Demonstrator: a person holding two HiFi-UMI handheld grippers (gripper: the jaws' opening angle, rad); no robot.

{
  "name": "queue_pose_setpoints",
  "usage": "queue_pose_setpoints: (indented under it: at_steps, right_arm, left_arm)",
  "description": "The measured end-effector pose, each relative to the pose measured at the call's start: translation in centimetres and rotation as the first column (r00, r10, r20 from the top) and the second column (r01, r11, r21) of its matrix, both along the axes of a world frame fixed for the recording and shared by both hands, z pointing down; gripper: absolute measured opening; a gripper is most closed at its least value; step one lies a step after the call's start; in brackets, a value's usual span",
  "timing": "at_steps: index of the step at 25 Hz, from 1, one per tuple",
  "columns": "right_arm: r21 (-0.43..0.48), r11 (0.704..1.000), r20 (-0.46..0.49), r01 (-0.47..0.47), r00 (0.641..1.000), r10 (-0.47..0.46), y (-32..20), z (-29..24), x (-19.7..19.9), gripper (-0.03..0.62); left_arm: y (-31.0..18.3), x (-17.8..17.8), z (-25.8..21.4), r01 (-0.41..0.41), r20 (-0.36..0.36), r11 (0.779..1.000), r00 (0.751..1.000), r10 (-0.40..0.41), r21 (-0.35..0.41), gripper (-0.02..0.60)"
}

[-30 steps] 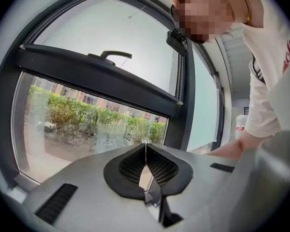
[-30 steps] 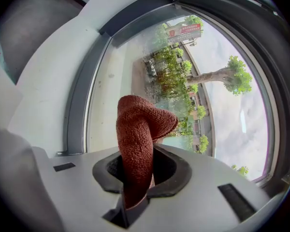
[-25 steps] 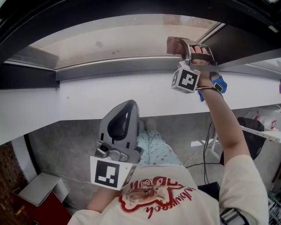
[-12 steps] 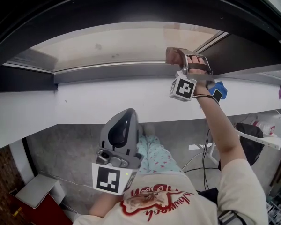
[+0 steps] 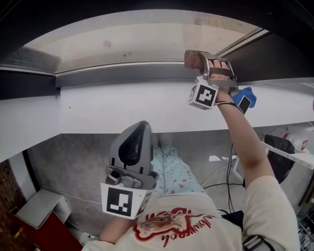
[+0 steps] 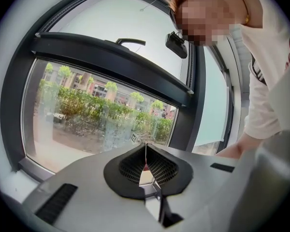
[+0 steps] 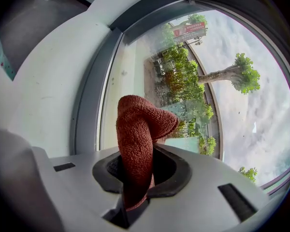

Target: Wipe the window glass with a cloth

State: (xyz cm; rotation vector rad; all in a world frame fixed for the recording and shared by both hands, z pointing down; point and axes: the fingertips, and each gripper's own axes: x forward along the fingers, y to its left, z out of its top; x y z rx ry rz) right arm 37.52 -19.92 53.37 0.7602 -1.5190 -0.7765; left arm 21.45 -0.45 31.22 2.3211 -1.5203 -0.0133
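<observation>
The window glass (image 5: 136,38) curves above a grey lower frame (image 5: 120,73) and a white sill (image 5: 120,109). My right gripper (image 5: 198,66) is raised to the glass's lower right corner, shut on a red-brown cloth (image 5: 190,60). In the right gripper view the folded cloth (image 7: 137,129) sticks out from the right gripper (image 7: 137,170) toward the glass (image 7: 198,81); I cannot tell if it touches the pane. My left gripper (image 5: 138,132) hangs low, away from the window, near the person's chest. Seen in its own view, the left gripper (image 6: 146,153) is shut with nothing in it.
A dark frame bar with a window handle (image 6: 130,41) crosses the upper window. A dark vertical frame post (image 5: 261,46) stands right of the pane. Under the sill are a grey floor (image 5: 73,166), cables and a white shelf (image 5: 298,150) at right, a red box (image 5: 42,234) at left.
The right gripper with the cloth has stayed at the lower right corner of the glass, shifting only slightly. The left gripper has hardly moved.
</observation>
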Motion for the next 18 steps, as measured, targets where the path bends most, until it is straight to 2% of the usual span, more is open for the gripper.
queue_pose_setpoints:
  at_steps: [5, 10, 18]
  right_arm:
    - [-0.018, 1.0, -0.004, -0.013, 1.0, 0.013, 0.0, 1.7, 0.2, 0.084]
    - [-0.163, 0.98, -0.072, -0.114, 0.992, 0.103, -0.3, 6.3, 2.2, 0.084]
    - [-0.179, 0.978, -0.133, -0.106, 0.988, 0.083, -0.5, 9.5, 2.3, 0.083]
  left_arm:
    - [0.3, -0.1, 1.0, 0.008, -0.001, 1.0, 1.0, -0.008, -0.018, 0.021]
    - [0.9, -0.3, 1.8, 0.017, 0.004, 0.999, 1.0, -0.017, -0.039, 0.021]
    - [1.2, -1.5, 3.0, 0.022, 0.021, 0.997, 1.0, -0.021, -0.068, 0.021]
